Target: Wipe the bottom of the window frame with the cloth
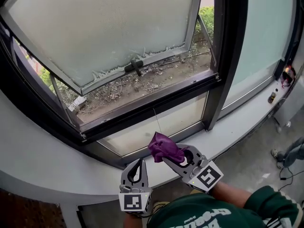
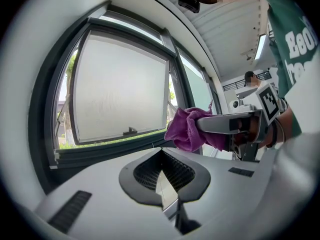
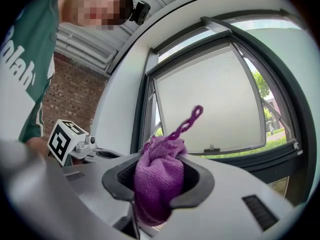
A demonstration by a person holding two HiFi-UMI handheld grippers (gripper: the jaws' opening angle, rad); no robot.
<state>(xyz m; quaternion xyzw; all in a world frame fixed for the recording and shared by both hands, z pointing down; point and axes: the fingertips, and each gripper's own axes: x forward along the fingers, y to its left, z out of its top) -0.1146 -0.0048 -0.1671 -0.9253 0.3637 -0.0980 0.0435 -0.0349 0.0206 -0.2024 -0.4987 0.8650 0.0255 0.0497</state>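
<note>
While the cloth [image 1: 165, 147] is pinched by the right gripper [image 1: 175, 155], the left gripper [image 1: 137, 163] closed empty, it could perhaps be tugged free against the window frame [image 1: 156, 109].

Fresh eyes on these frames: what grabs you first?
The purple cloth, bunched in the right hand-held gripper by the sill. Behind it, the frosted window is swung open outward, with debris strewn outside below it. The left hand-held gripper sits shut and empty alongside.
</note>
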